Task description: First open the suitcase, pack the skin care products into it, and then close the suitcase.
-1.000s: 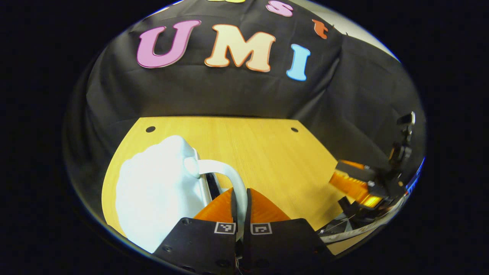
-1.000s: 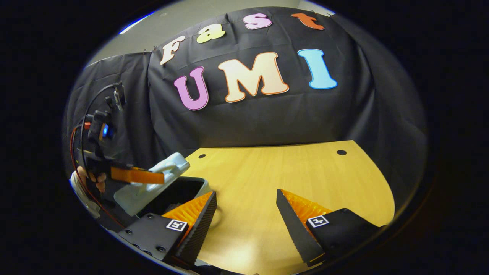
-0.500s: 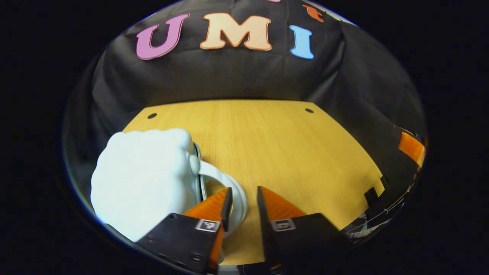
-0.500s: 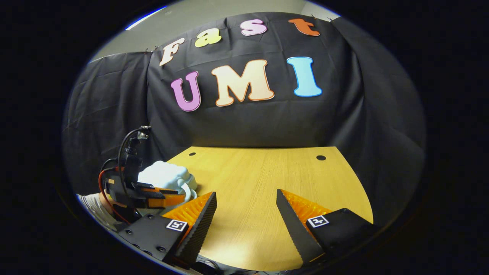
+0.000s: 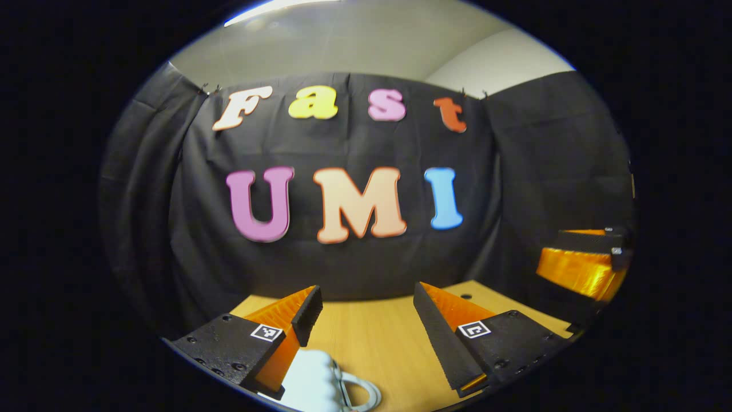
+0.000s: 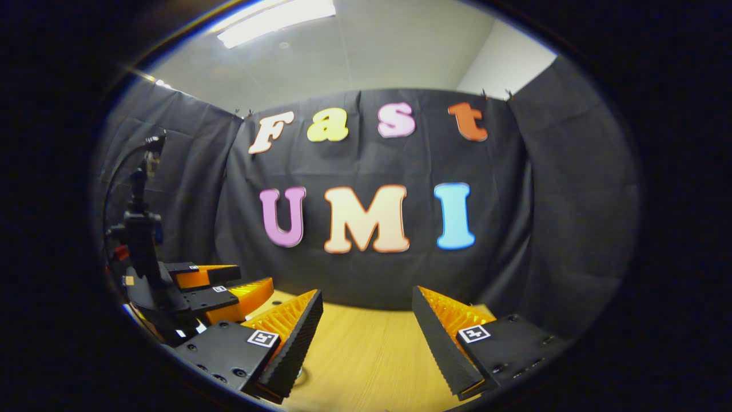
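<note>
Both the left gripper and right gripper gape empty above the white suitcase, whose lid might pop open if unlatched.

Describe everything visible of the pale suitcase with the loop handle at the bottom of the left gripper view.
The pale bluish-white suitcase shows just its lumpy, ribbed-looking top edge, cut off by the bottom of the left gripper view. It looks like smooth hard plastic. A thin curved loop handle juts from its right side, over the light wooden table it sits on. The left gripper is open above it, and one finger overlaps the shell's left part in the picture. Contact cannot be told. Whether the case is latched cannot be told.
</note>
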Demonstrator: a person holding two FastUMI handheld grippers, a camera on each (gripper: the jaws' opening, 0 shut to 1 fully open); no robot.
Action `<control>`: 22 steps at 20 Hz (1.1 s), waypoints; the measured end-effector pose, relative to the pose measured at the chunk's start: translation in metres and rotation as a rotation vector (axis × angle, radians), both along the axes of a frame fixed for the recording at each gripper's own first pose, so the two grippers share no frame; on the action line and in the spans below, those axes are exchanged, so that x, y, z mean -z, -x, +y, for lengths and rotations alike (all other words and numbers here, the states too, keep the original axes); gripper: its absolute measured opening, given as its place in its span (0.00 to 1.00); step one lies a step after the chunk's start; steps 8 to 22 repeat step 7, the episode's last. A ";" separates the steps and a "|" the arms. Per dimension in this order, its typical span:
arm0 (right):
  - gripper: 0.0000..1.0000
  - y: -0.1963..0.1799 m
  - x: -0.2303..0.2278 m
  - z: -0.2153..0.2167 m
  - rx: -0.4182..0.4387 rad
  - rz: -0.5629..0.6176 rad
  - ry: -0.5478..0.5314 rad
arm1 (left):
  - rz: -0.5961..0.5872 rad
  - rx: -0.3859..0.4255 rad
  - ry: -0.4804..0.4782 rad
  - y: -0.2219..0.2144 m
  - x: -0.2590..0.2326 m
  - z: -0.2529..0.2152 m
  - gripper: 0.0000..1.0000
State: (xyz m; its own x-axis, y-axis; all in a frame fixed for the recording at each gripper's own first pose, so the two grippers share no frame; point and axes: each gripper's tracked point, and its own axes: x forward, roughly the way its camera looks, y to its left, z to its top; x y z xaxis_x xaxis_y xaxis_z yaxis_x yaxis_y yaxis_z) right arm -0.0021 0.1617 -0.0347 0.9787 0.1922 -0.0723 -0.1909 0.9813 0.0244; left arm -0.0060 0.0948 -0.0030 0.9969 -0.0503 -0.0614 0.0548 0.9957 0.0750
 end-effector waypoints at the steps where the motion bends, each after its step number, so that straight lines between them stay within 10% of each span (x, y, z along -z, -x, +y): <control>1: 0.95 -0.002 -0.012 0.003 0.016 -0.026 0.004 | -0.026 0.028 -0.006 -0.005 -0.011 0.000 0.95; 22: 0.99 -0.001 -0.073 0.013 0.068 -0.179 0.046 | -0.071 0.077 0.046 -0.009 -0.028 -0.002 0.95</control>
